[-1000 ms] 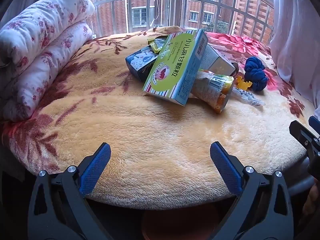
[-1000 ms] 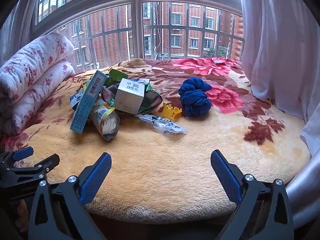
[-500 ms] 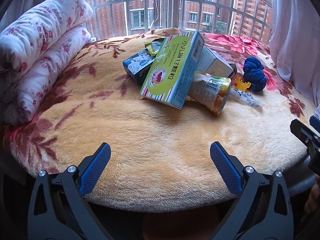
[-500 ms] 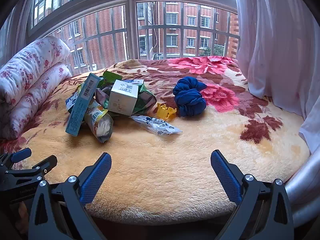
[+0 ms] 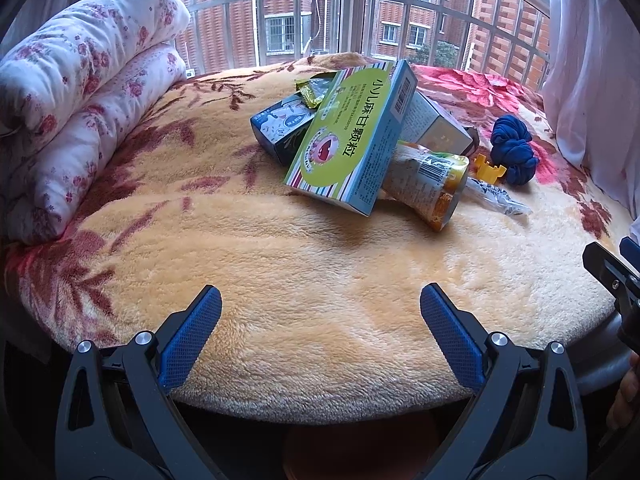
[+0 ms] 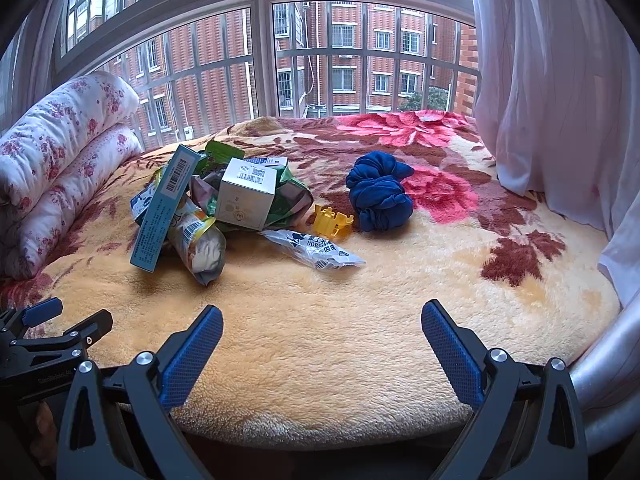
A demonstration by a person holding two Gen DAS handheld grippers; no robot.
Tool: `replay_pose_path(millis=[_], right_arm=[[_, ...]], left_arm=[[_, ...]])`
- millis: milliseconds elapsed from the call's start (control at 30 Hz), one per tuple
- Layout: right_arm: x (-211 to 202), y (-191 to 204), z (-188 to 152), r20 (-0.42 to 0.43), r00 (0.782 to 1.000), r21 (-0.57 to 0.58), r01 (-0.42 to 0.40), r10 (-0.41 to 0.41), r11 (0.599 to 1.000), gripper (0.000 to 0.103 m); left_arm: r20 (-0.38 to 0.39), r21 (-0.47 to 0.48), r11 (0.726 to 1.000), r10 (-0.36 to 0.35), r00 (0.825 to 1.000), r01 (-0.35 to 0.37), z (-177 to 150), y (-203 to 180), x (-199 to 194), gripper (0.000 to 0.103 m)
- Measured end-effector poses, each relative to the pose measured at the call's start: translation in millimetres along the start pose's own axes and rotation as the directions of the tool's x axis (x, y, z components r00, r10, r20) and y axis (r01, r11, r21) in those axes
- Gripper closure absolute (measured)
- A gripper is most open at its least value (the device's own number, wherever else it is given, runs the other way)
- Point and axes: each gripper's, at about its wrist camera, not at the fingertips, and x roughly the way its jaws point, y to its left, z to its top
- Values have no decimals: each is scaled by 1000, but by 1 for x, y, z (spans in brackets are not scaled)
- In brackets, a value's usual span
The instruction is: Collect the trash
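Note:
A pile of trash lies on the plush floral blanket point(image 5: 280, 280): a green and blue medicine box point(image 5: 352, 140) point(image 6: 164, 212), a white carton point(image 6: 248, 196), a dark blue carton point(image 5: 280, 128), an orange snack pouch point(image 5: 432, 184) point(image 6: 200, 244), green wrappers point(image 6: 292, 196) and a clear plastic wrapper point(image 6: 316, 250) point(image 5: 496, 196). My left gripper point(image 5: 320, 316) is open and empty over the blanket's near edge, well short of the pile. My right gripper point(image 6: 322, 328) is open and empty, also near the front edge.
A yellow plastic piece point(image 6: 332, 220) and a bunched blue cloth point(image 6: 378, 192) lie right of the pile. A rolled floral quilt point(image 5: 80, 100) lies at the left. A white curtain point(image 6: 560, 80) hangs at the right. Barred windows point(image 6: 264, 52) stand behind.
Both grippers have risen and edged forward a little, so the pile sits slightly lower and nearer in both views. Both stay open and empty.

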Motion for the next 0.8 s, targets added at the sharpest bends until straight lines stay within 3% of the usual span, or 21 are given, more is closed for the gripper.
replay_pose_path(millis=[800], right_arm=[[4,-6,0,-8,1000,17,-2,2,1000,5]], left_arm=[[-12,2,1000,3,1000,-3,0,-1,2,6]])
